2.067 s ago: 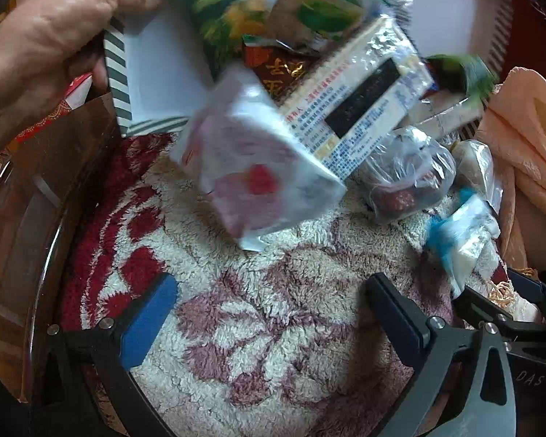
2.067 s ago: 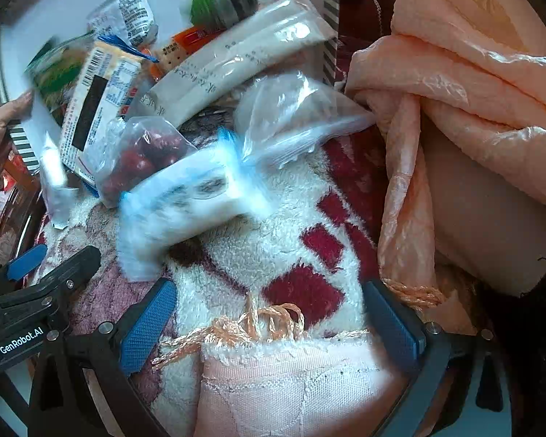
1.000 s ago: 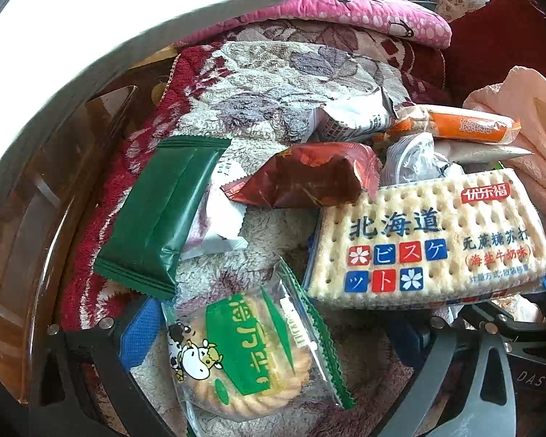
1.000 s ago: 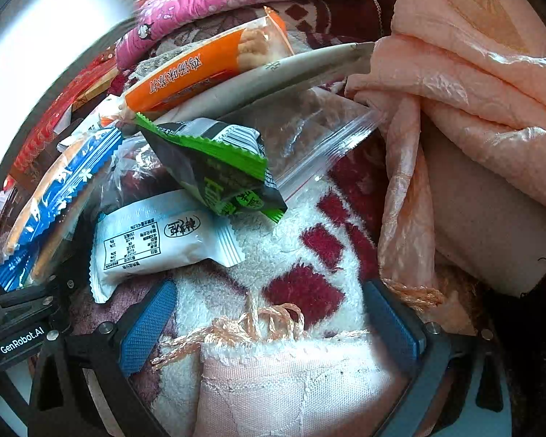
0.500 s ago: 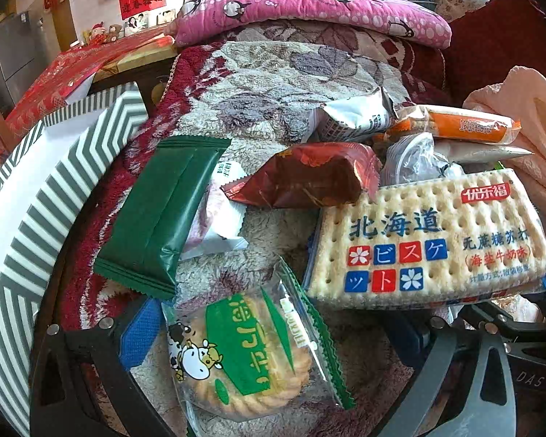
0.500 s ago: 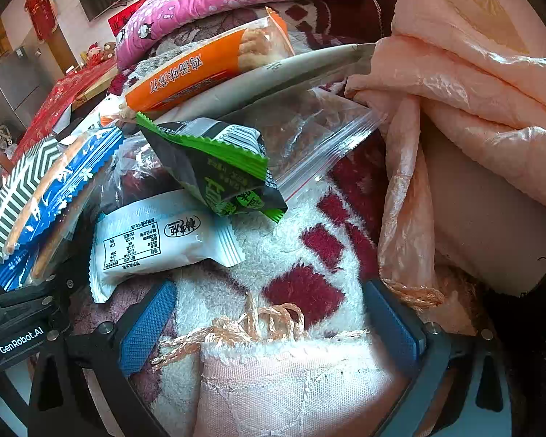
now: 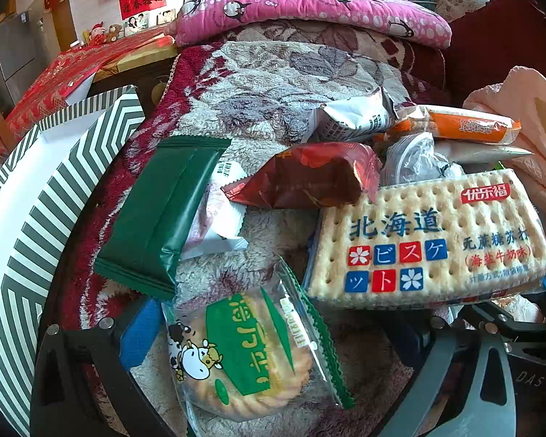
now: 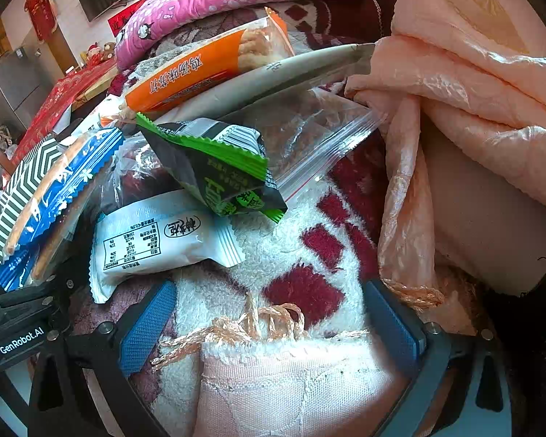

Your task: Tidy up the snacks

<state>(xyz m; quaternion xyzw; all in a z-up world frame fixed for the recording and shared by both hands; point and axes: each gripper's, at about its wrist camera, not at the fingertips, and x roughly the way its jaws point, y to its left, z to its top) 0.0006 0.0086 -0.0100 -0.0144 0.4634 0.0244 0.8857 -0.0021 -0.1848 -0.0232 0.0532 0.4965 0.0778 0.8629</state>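
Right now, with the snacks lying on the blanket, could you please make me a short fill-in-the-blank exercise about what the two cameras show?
1. The round cookie pack shows a cartoon ____.
2. The long green wrapper partly covers a ____ packet.
3. The box at the left has green and white ____.
4. The jaws of the right gripper are ____, holding nothing.

Missing words: cow; white; stripes; open

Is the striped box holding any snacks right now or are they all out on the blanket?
Out, as far as shown: the packets, like the cracker pack, lie on the blanket. The striped box stands aside; its inside is hidden.
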